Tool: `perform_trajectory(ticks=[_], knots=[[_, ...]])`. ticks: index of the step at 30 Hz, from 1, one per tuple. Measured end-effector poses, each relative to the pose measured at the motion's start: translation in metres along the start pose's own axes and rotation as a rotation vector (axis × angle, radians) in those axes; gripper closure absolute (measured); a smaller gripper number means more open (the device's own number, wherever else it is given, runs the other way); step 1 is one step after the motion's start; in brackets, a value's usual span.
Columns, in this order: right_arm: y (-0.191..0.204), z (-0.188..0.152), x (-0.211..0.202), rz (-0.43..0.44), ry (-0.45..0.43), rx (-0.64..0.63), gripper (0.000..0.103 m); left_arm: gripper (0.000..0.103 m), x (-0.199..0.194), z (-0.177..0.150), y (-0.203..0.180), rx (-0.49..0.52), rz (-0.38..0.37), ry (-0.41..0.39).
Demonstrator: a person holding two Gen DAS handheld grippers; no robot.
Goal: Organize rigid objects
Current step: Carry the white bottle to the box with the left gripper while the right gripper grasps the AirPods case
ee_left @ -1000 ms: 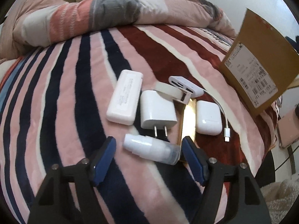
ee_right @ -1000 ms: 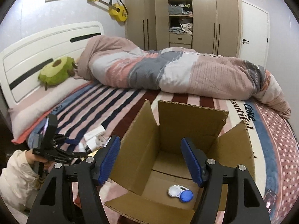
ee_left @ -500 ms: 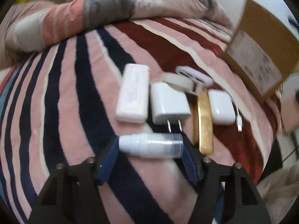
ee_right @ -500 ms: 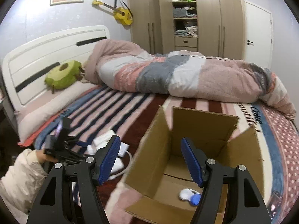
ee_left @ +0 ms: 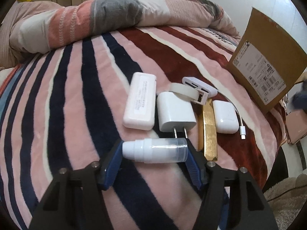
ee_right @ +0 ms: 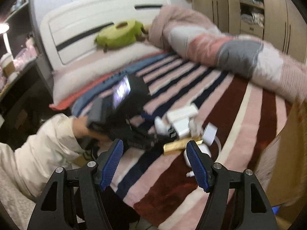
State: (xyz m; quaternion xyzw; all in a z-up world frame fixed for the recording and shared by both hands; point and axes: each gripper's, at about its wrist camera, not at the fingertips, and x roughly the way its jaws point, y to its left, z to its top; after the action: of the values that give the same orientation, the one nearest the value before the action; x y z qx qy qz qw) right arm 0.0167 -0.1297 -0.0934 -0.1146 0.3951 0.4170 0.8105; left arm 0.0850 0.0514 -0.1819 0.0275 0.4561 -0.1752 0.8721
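Here the left gripper (ee_left: pixel 154 152) had just closed endwise on the small white-capped clear plastic bottle (ee_left: pixel 154 150), presumably to box it; the right gripper (ee_right: pixel 154 162) stood half open, holding nothing.

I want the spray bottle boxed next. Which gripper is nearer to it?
Left. The left gripper has its fingers closed on the spray bottle; the right gripper hangs open, apart from it.

Small white spray bottle (ee_left: pixel 154 150) with clear cap lies on its side, nearest, cap end right. Just beyond: white wall charger (ee_left: pixel 175 113), prongs toward the bottle. White oblong case (ee_left: pixel 140 100) left of it. Gold bar (ee_left: pixel 208 129) and white earbud case (ee_left: pixel 224 117) right. White hub with cable (ee_left: pixel 199 87) farthest. Cardboard box (ee_left: pixel 268 61) far right.
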Motion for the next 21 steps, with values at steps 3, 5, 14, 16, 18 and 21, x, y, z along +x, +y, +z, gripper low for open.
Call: perform_trajectory(ticks=[3, 5, 14, 16, 18, 21], knots=[[-0.014, -0.012, 0.015, -0.031, 0.006, 0.045, 0.037, 0.044, -0.010, -0.001, 0.004, -0.010, 0.007, -0.017], [-0.024, -0.018, 0.022, -0.069, -0.006, 0.067, 0.037, 0.044, -0.023, -0.001, 0.007, -0.016, 0.017, -0.037], [-0.057, -0.023, 0.061, -0.190, -0.016, 0.104, 0.037, 0.044, -0.121, 0.023, 0.003, 0.021, 0.046, -0.197], [-0.062, -0.026, 0.070, -0.211, -0.015, 0.087, 0.037, 0.044, -0.145, 0.031, -0.004, 0.037, 0.041, -0.227], [-0.065, -0.028, 0.075, -0.189, -0.016, 0.068, 0.037, 0.044, -0.168, 0.044, -0.015, 0.055, 0.029, -0.254], [-0.068, -0.030, 0.084, -0.226, -0.014, 0.032, 0.037, 0.044, -0.202, 0.067, -0.043, 0.102, -0.021, -0.297]])
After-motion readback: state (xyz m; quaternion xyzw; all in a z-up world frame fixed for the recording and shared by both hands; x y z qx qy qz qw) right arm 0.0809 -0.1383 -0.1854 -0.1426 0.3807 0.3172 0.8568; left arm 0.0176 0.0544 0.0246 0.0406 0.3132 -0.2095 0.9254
